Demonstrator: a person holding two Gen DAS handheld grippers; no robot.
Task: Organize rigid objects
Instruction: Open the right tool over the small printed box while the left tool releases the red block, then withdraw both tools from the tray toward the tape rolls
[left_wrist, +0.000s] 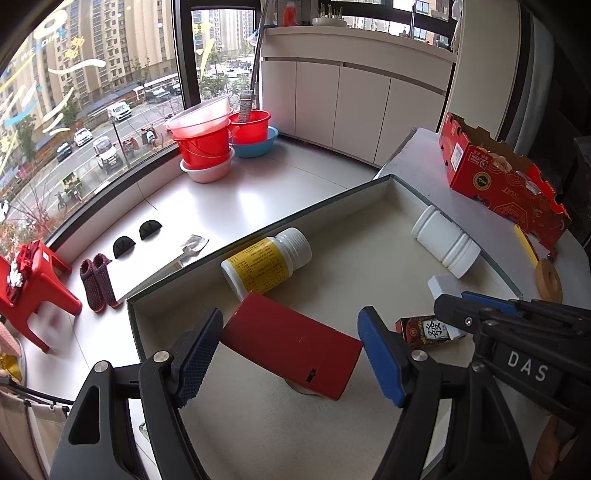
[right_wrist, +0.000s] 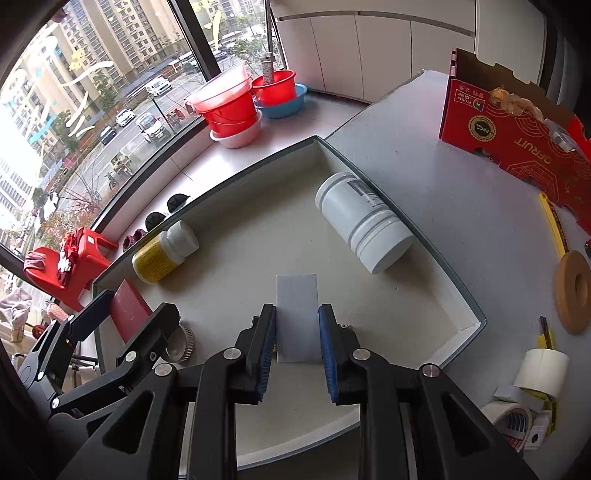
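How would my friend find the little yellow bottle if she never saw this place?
Look in the big shallow tray on the grey counter. Along its window-side wall lies the yellow bottle, tipped on its side near the red box. It alone has a yellow label and white cap; the other jar is all white.

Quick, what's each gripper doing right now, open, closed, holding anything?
Left gripper: jaws closed on the red box.
Right gripper: jaws closed on the white block.
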